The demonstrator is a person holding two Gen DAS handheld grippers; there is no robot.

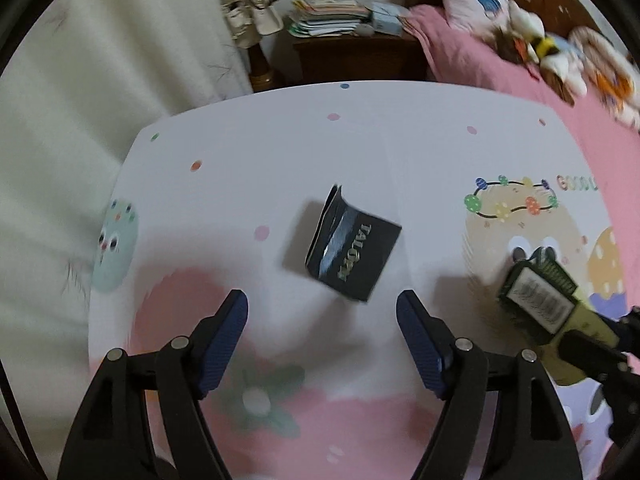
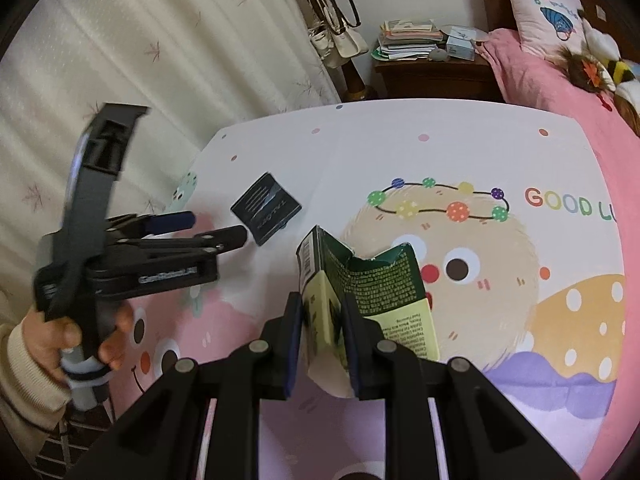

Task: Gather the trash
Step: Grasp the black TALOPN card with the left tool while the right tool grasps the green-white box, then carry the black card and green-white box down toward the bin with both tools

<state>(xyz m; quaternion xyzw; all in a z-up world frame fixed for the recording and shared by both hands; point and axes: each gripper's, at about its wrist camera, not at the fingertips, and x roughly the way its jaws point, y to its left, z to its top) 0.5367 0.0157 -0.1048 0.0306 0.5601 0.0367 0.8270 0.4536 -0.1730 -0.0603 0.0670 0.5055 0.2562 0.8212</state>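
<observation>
Lying flat near the centre of the left wrist frame, a small dark box [image 1: 352, 246] sits on the cartoon-printed table cover [image 1: 280, 140], its silver lettering reading "TALO" followed by characters too blurred to make out. The left gripper [image 1: 322, 306] stands released, blue-padded jaws spread wide on either side below the box, nothing between them and no contact with it. In the right wrist frame the same dark box [image 2: 266, 208] appears left of centre, with the left gripper [image 2: 218, 228] seen side-on at mid left, its tips just short of the box; white lettering along its black body is blurred and unreadable. A person's hand [image 2: 76, 340] in a cream sleeve grips its handle at lower left. The right gripper [image 2: 320, 312] is clenched on a green and pale yellow carton [image 2: 360, 292], torn open at the top, held tilted above the cover at centre frame. The carton bears a barcode on its left edge, fine white print on green and small dark print on the yellow panel, none legible. The cover shows "GOOD LU", cut by the right edge of the frame. In the left wrist frame the carton [image 1: 536, 296] shows at the right edge, barcode side up.
</observation>
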